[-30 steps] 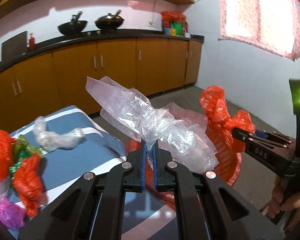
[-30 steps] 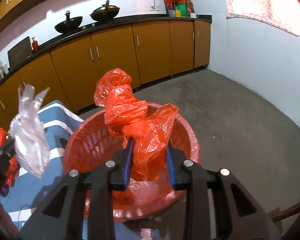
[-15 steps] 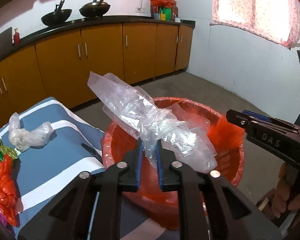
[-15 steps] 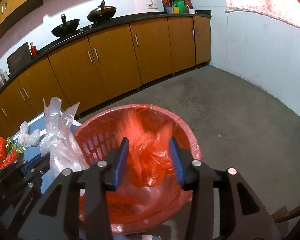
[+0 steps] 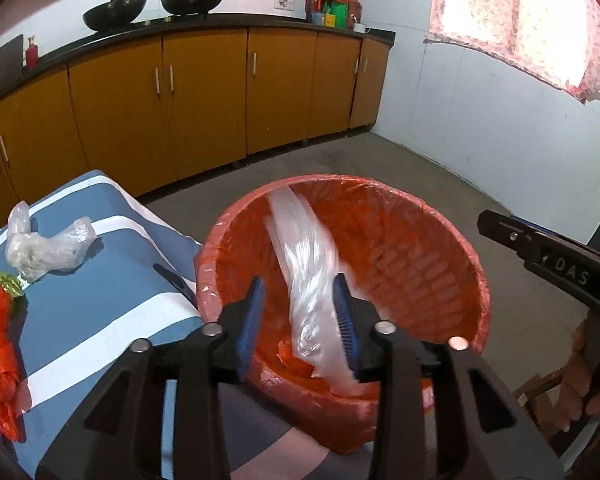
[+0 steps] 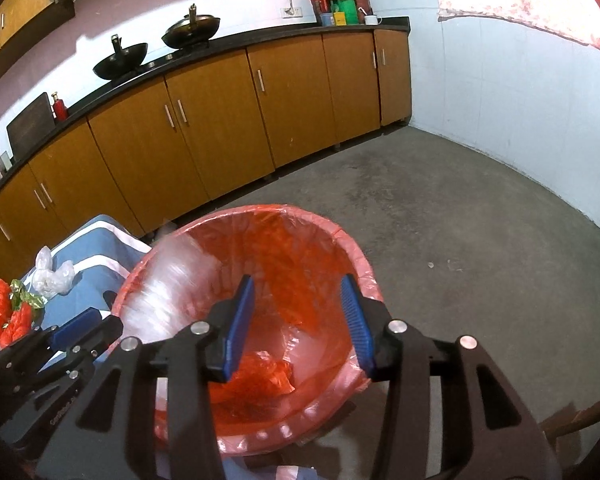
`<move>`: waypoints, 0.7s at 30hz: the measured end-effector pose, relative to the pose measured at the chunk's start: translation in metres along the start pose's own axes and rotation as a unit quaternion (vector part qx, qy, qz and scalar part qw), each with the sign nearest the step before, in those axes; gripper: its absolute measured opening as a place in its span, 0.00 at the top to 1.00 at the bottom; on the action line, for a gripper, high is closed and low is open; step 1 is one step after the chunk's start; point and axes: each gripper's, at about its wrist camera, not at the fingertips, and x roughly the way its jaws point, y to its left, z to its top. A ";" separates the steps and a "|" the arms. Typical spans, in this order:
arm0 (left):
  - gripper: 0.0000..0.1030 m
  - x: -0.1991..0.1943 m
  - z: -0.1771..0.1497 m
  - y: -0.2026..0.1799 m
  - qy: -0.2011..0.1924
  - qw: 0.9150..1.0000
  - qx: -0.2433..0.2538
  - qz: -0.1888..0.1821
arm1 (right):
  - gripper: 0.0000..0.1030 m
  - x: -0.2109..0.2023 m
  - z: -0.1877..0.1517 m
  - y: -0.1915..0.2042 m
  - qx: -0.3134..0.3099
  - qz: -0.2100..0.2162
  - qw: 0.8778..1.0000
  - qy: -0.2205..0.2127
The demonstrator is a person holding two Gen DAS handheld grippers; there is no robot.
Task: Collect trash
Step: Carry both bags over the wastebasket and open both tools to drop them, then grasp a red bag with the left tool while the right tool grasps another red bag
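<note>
Landmark: the red bin [image 5: 452, 264], lined with a red bag, stands on the floor right beside the blue striped table [image 5: 100, 304].
Your left tongs [image 5: 300, 316]: held over the near rim of the bin; the jaws have just been opening and now stand spread, and neither blue pad presses on anything.
Clear plastic bag [image 5: 308, 264]: blurred, loose between your left jaws, dropping into the bin; in the right wrist view it shows as a pale smear [image 6: 168, 280] against the bin's left inner wall.
Your right tongs [image 6: 298, 320]: also over the bin, jaws apart with nothing between them.
Red plastic bag [image 6: 260, 372]: crumpled at the bottom of the bin, below your right jaws.
Left of the bin, on the table: another knotted clear bag [image 5: 44, 244] near the far edge, well apart from the bin.
Further left of the bin: a bunch of red and green wrappers [image 5: 0, 328] at the table's left side.
</note>
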 end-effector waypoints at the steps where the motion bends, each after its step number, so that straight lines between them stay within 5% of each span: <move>1: 0.58 -0.003 0.000 0.001 -0.004 1.000 0.000 0.003 | 0.57 0.000 0.001 0.000 -0.001 0.000 1.000 -0.001; 13: 0.56 -0.050 -0.007 0.036 -0.050 0.997 -0.033 0.042 | 0.57 -0.009 0.004 0.031 -0.030 0.021 0.999 -0.006; 21: 0.47 -0.129 -0.039 0.083 -0.102 0.985 -0.054 0.130 | 0.56 -0.020 -0.003 0.094 -0.071 0.077 0.994 0.000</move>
